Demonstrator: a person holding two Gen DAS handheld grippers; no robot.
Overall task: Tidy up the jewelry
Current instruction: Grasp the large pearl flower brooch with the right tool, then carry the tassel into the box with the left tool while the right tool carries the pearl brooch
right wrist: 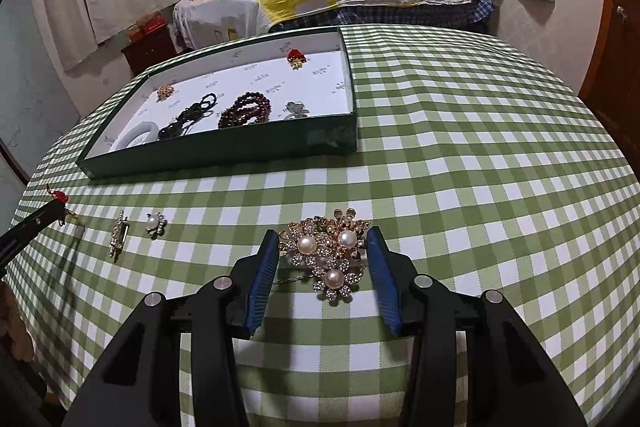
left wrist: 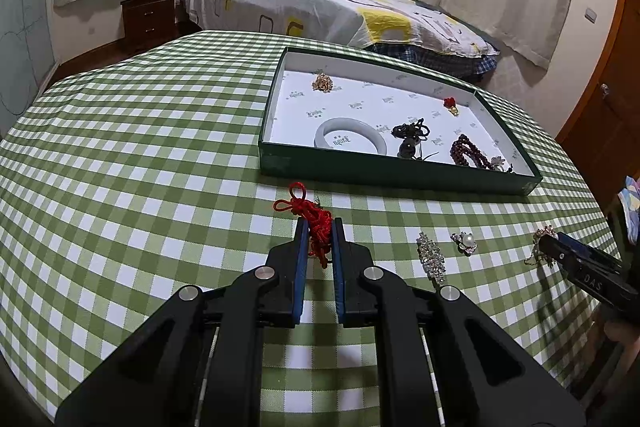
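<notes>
Nearest the lens in the left wrist view: left gripper (left wrist: 320, 227), jaws pinched tight on a red knotted cord ornament (left wrist: 316, 217). The cord bunches betw. the blue pads, its loop end sticking out fwd-left of the tips, toward the green jewelry box (left wrist: 396, 177). Ornament sits just short of the box's near wall, so the carry looks like a short one, straight ahead and slightly right. Whether it's already lifted off the green gingham tablecloth (left wrist: 120, 187) or resting on it, can't tell.

Right of that, all on the cloth and on the near side of the box: a long rhinestone brooch (left wrist: 431, 257), then a small pearl flower brooch (left wrist: 464, 242), both loose and apart from each other.

Further right, near the box's right-hand corner: right gripper (right wrist: 323, 238), jaws part open, straddling a gold pearl cluster brooch (right wrist: 330, 255). Left pad looks at or just off the brooch's edge, right pad close but w/ a sliver of gap; not clamped yet, I'd judge. Brooch's long axis runs roughly along the fingers, widest at the far end; a thin gold pin pokes out left under the left pad. Three pearls, rhinestone petals, gold metal – lumpy and rigid, prob. apt to tilt when squeezed.

Box is ahead-left of this gripper. Inside: white bangle (left wrist: 350, 139), dark cord piece (left wrist: 410, 135), dark red bead bracelet (left wrist: 466, 151).
</notes>
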